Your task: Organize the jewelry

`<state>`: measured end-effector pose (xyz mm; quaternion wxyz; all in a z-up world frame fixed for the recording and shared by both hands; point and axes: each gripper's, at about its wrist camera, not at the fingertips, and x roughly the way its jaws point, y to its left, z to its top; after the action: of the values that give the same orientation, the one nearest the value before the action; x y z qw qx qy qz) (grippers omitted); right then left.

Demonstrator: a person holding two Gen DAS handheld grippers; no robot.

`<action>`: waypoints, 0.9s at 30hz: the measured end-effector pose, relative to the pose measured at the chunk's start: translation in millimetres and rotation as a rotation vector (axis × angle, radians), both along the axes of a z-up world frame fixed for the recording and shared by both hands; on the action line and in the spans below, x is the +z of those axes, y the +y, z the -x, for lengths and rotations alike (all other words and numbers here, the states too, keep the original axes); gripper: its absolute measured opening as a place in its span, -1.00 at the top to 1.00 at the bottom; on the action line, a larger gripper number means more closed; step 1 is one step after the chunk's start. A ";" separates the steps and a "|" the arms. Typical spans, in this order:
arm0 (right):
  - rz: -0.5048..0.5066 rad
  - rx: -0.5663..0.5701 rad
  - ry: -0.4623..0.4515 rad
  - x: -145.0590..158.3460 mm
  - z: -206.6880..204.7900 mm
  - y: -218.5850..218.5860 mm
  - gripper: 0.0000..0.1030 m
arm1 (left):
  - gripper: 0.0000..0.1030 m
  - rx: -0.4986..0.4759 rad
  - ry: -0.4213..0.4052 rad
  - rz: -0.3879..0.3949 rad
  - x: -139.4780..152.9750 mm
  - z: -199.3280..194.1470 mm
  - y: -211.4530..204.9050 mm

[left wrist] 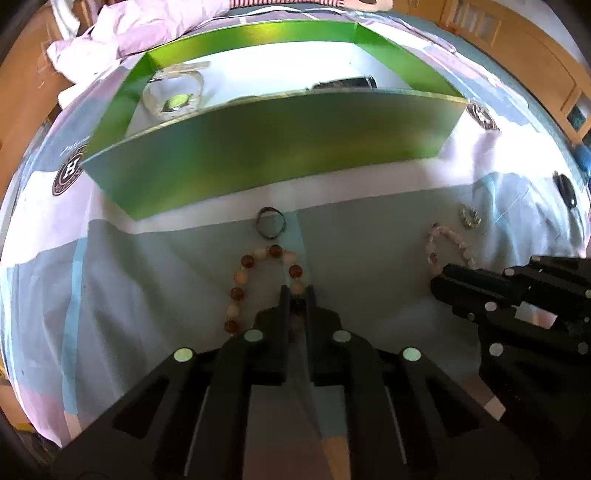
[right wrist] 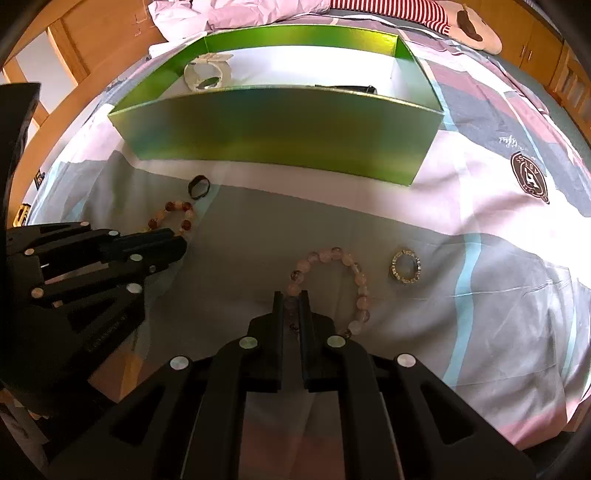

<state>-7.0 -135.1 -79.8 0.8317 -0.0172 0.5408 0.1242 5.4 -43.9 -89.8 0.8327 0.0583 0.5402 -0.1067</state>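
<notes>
My left gripper [left wrist: 297,291] is shut on the amber and cream bead bracelet [left wrist: 255,254], which lies on the bed sheet; it also shows in the right wrist view [right wrist: 177,214]. My right gripper [right wrist: 290,297] is shut on the pale pink bead bracelet [right wrist: 343,258], also lying on the sheet; it shows in the left wrist view [left wrist: 448,236]. A dark ring [left wrist: 271,221] lies just beyond the amber bracelet. A gold crystal ring [right wrist: 406,266] lies right of the pink bracelet. The green box [left wrist: 258,147] stands open behind them.
Inside the box [right wrist: 280,122] lie a white bangle with a green stone [right wrist: 207,75] and a dark item [right wrist: 354,88]. A black oval object [left wrist: 565,188] lies at the far right. Crumpled pink bedding [left wrist: 129,26] lies behind the box. Wooden furniture surrounds the bed.
</notes>
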 end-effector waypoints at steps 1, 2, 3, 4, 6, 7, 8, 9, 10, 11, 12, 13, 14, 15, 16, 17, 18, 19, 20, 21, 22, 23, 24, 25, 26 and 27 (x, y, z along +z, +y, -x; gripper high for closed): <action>-0.005 -0.002 -0.008 4.0 0.4 -0.9 0.85 | 0.85 0.005 -0.012 0.005 5.1 0.9 1.9; -0.012 -0.005 -0.020 10.1 0.3 -2.2 0.85 | 0.85 0.010 -0.026 0.018 12.2 1.4 4.3; -0.017 -0.007 -0.029 15.3 0.4 -3.6 0.84 | 0.85 0.016 -0.040 0.034 20.6 2.4 7.2; -0.033 -0.013 -0.046 25.3 -0.3 -6.1 0.85 | 0.85 0.021 -0.055 0.046 28.8 2.6 9.3; -0.066 -0.019 -0.073 43.0 -2.2 -11.1 0.84 | 0.85 0.024 -0.096 0.063 50.0 3.4 13.3; -0.080 -0.021 -0.086 50.4 -4.4 -11.9 0.84 | 0.85 0.025 -0.117 0.070 62.2 2.3 14.4; -0.097 -0.024 -0.103 60.2 -7.3 -13.5 0.84 | 0.85 0.024 -0.138 0.080 73.3 2.7 16.2; -0.111 -0.026 -0.121 68.8 -8.3 -15.2 0.84 | 0.85 0.022 -0.162 0.092 86.8 0.8 17.5; -0.125 -0.028 -0.147 81.8 -9.5 -16.6 0.84 | 0.85 0.023 -0.183 0.096 97.7 -0.9 19.0; -0.132 -0.029 -0.169 92.4 -12.6 -16.8 0.84 | 0.85 0.026 -0.207 0.096 110.6 -3.0 20.2; -0.135 -0.029 -0.185 99.4 -16.0 -14.9 0.84 | 0.85 0.027 -0.222 0.095 118.8 -4.6 22.1; -0.141 -0.029 -0.207 110.0 -20.8 -14.5 0.84 | 0.85 0.029 -0.235 0.096 126.2 -7.5 23.1; -0.148 -0.030 -0.226 119.4 -26.0 -14.2 0.84 | 0.85 0.033 -0.248 0.096 133.1 -13.7 21.6; -0.155 -0.031 -0.243 128.7 -31.4 -13.4 0.84 | 0.85 0.039 -0.263 0.093 142.2 -20.8 21.6; -0.157 -0.031 -0.260 135.6 -37.2 -12.5 0.84 | 0.85 0.046 -0.277 0.092 149.1 -26.6 22.7; -0.154 -0.033 -0.279 142.2 -40.6 -11.9 0.84 | 0.85 0.051 -0.284 0.095 154.4 -30.5 25.0; -0.151 -0.034 -0.299 149.6 -46.0 -13.1 0.84 | 0.85 0.058 -0.289 0.107 159.8 -38.8 27.8; -0.149 -0.038 -0.320 156.7 -54.8 -12.2 0.84 | 0.85 0.064 -0.289 0.121 163.5 -46.2 29.8; -0.150 -0.041 -0.326 160.4 -60.7 -13.3 0.84 | 0.85 0.067 -0.288 0.131 165.6 -52.0 32.1; -0.151 -0.043 -0.328 162.2 -65.6 -14.9 0.84 | 0.85 0.075 -0.287 0.143 166.8 -59.7 34.6; -0.150 -0.045 -0.331 163.0 -73.2 -13.6 0.84 | 0.85 0.082 -0.284 0.146 165.7 -67.2 36.4; -0.143 -0.045 -0.331 161.0 -81.5 -11.1 0.84 | 0.85 0.087 -0.279 0.143 163.4 -72.6 37.1; -0.134 -0.044 -0.326 157.9 -88.1 -8.7 0.84 | 0.85 0.100 -0.272 0.131 158.5 -80.4 38.5; -0.126 -0.043 -0.321 152.7 -92.3 -6.8 0.84 | 0.85 0.106 -0.266 0.121 153.7 -85.0 39.6; -0.117 -0.041 -0.310 145.5 -98.6 -4.4 0.84 | 0.85 0.110 -0.253 0.113 145.8 -91.7 40.5; -0.110 -0.040 -0.295 137.4 -103.6 -2.3 0.84 | 0.85 0.114 -0.242 0.108 138.8 -95.9 42.1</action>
<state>96.6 -137.4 57.6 0.9042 0.0211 0.4054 0.1332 101.3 -1.8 49.0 0.8983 -0.0052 0.4320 -0.0805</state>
